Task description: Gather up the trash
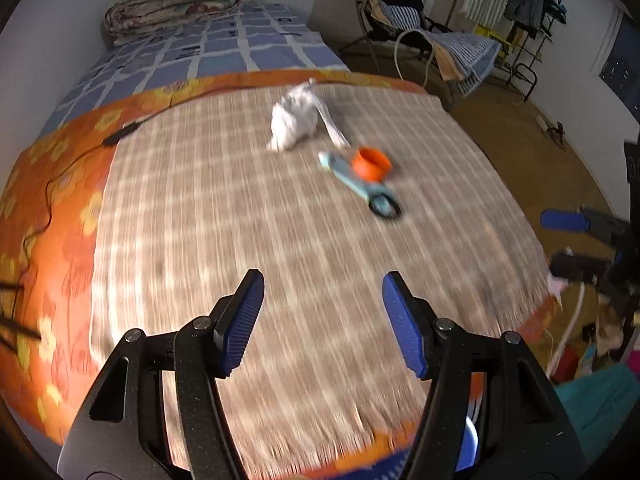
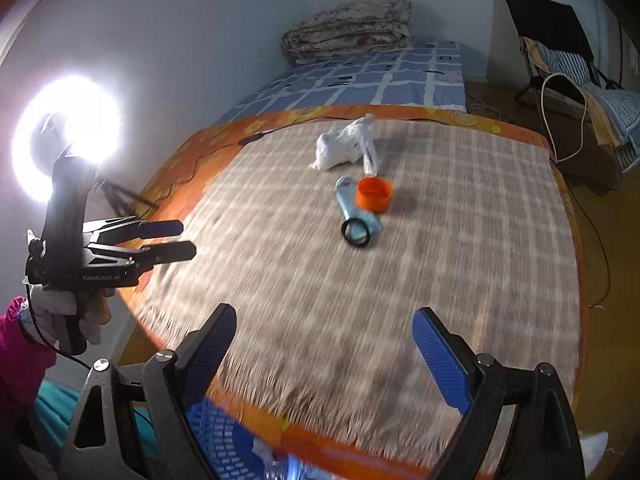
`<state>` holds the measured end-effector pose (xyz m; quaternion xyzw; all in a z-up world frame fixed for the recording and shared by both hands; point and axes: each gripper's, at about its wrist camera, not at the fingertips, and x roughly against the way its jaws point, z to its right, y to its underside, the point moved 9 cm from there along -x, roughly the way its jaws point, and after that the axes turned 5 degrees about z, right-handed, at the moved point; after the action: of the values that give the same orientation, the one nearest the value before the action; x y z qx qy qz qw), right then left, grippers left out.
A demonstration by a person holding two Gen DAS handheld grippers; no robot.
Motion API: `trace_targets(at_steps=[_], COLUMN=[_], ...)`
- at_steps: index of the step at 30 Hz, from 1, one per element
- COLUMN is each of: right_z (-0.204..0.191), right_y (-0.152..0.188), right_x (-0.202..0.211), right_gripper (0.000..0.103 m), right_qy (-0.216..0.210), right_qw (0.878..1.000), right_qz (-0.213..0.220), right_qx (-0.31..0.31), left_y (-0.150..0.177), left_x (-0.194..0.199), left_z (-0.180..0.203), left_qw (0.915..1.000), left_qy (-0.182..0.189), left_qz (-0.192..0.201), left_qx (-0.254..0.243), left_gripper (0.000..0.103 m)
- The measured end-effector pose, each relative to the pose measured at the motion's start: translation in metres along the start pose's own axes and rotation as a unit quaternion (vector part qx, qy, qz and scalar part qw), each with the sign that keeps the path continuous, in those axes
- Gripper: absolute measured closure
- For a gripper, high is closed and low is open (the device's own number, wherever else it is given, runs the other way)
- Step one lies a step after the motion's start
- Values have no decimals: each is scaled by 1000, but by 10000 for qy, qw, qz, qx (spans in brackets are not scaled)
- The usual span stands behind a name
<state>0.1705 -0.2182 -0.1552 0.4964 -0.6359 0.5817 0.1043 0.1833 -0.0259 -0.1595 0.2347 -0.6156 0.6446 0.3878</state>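
Jaws wide and empty on both grippers, left gripper (image 1: 323,320) and right gripper (image 2: 324,354); crumpled tissue (image 1: 294,120), orange cap (image 1: 372,164) and blue tube (image 1: 356,182) wait far across the surface (image 1: 240,220). Approach underway; next, reach forward.

Left gripper (image 1: 323,300) gapes empty above checked cloth (image 1: 240,220); orange cap (image 1: 371,164) beyond.

A folded floral quilt (image 1: 176,0) sits at the upper left of the left wrist view, on a blue checked bedsheet (image 1: 224,48). Below it spreads a brown plaid cloth (image 1: 248,216) over an orange flowered cover (image 1: 60,184), with a black cable (image 1: 68,168) trailing along the left edge. At upper right stand a folding chair (image 1: 404,16) and a clothes rack (image 1: 532,4). In the right wrist view, a ring light (image 2: 66,136) glares at left.
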Motion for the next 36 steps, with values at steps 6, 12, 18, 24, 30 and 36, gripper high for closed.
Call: trace_targets(at_steps=[6,12,18,24,30,36], right_z=[20,36,50,62,66,63], right_y=[-21,-42,-59,-65,-67,-66], right_x=[-42,-85,-125,-158,-181,-195], right_gripper=[14,15,16,17,28,47], right_qy=[-2,20,133,175,171,262], right_qw=[9995,9983,9976,9965,9970,9975], right_qz=[-26,-18,17,-12,-86,-214], right_qx=[-316,-574,-678,-813,-753,-614], left_y=[-52,-94,-111,-115,-117,-120], left_x=[-43,-85,-130,-167,-186,-193], left_z=[-19,-32,-42,-51,-54,-59], left_qw=[9995,9986,9980,9973,9971,9967], left_qy=[44,90,109,86,35,-10], left_qz=[213,301,165,66,76,136], left_qx=[241,437,603,732,760,802], left_gripper=[40,40,40,40,40,57])
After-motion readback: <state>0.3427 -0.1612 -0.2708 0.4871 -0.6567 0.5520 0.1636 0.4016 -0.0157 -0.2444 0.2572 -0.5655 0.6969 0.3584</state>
